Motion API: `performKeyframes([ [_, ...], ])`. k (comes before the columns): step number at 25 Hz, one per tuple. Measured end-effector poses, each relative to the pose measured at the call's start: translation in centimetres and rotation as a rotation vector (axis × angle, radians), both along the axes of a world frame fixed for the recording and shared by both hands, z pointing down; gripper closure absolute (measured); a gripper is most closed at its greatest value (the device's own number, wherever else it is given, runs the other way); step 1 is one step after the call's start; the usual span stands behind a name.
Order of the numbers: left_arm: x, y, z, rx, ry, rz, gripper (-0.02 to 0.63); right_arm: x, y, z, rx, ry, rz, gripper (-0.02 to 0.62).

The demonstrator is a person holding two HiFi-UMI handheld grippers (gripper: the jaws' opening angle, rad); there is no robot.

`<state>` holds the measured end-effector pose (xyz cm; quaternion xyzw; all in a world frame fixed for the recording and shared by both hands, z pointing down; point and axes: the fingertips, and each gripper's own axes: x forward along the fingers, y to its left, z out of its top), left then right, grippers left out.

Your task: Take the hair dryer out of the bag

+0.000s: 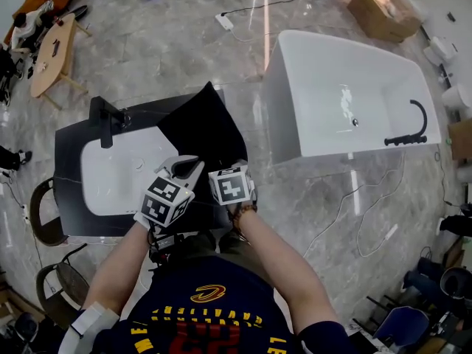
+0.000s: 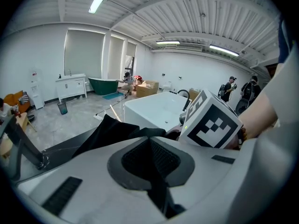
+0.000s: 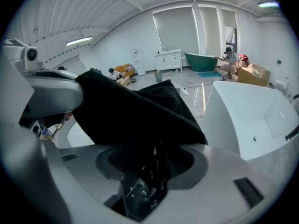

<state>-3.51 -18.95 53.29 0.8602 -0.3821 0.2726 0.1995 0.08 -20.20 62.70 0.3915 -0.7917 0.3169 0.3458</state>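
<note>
A black fabric bag [image 1: 203,127] lies on the black counter [image 1: 70,150], to the right of the sink. My left gripper [image 1: 185,169] is shut at the bag's near edge, and in the right gripper view the bag [image 3: 135,111] hangs lifted from it. The left gripper view shows the bag [image 2: 110,130] just past the closed jaws. My right gripper [image 3: 149,160] points down into the bag's mouth with its jaws open. A dark shiny thing [image 3: 140,192] lies low in the gap; I cannot tell what it is. The hair dryer is not clearly seen.
A white sink basin [image 1: 118,172] with a black faucet [image 1: 105,120] sits left of the bag. A white bathtub [image 1: 346,98] stands on the floor to the right. Cables [image 1: 369,220] trail over the marble floor. Chairs [image 1: 46,216] stand at the left, and people work in the background.
</note>
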Motion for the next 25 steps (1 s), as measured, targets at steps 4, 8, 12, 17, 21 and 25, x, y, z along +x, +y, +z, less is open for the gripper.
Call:
performKeyframes([
  [4,-0.5,0.0,0.0,-0.003,0.005,-0.007,0.592,0.5,-1.2,1.0,0.019,0.056,-0.004,0.391],
  [8,-0.5,0.0,0.3,-0.004,0.003,-0.011,0.592,-0.7,-1.6,2.8,-0.018,0.067,-0.077,0.38],
  [12,-0.4,0.1,0.5,-0.007,0.004,-0.005,0.592,-1.4,-1.4,4.5,-0.083,0.09,-0.105,0.38],
  [17,-0.9,0.3,1.4,-0.029,0.009,-0.02,0.592,-1.7,-1.2,5.8,-0.108,0.118,-0.135,0.38],
  [21,-1.3,0.1,1.7,-0.036,0.007,-0.032,0.592,-1.6,-1.4,5.8,-0.123,0.134,-0.15,0.38],
  [25,-1.1,-0.1,1.7,-0.031,-0.001,-0.032,0.592,-1.6,-1.0,5.0,-0.119,0.124,-0.14,0.38],
])
